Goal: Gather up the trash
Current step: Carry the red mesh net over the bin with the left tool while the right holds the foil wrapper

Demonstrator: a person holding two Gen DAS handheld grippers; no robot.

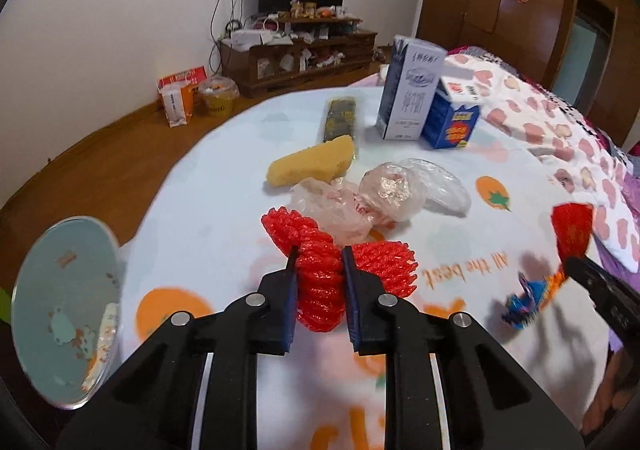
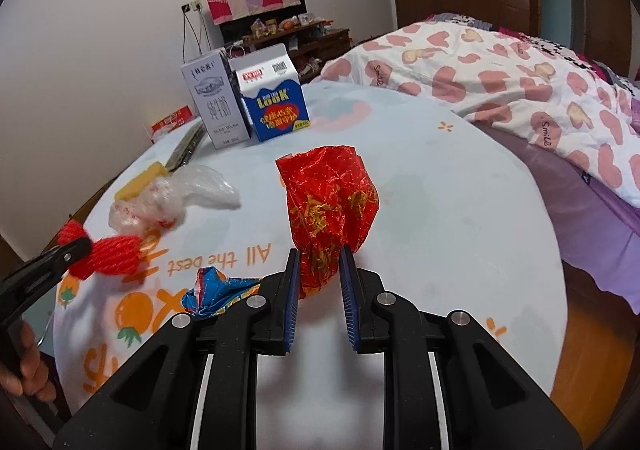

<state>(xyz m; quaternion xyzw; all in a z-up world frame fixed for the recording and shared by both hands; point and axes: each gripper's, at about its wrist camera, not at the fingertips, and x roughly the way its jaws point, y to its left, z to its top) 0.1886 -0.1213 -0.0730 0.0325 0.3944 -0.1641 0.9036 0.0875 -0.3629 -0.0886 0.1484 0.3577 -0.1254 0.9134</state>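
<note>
The trash bin (image 1: pixel 68 302) is cut off by the frame edge; the left gripper (image 1: pixel 320 270) clamps red foam netting (image 1: pixel 320 290), and the right gripper (image 2: pixel 320 270) pinches a red foil wrapper (image 2: pixel 328 206).

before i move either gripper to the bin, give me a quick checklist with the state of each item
1. Left gripper clamped on red foam net: ok.
2. Right gripper clamped on red foil wrapper: ok.
3. Both pieces lifted off the table: cannot tell.
4. Bin in view and open, at the left table edge: ok.
5. Table cleared: not ok; blue wrapper, clear plastic bags, yellow sponge and two cartons remain.
</note>
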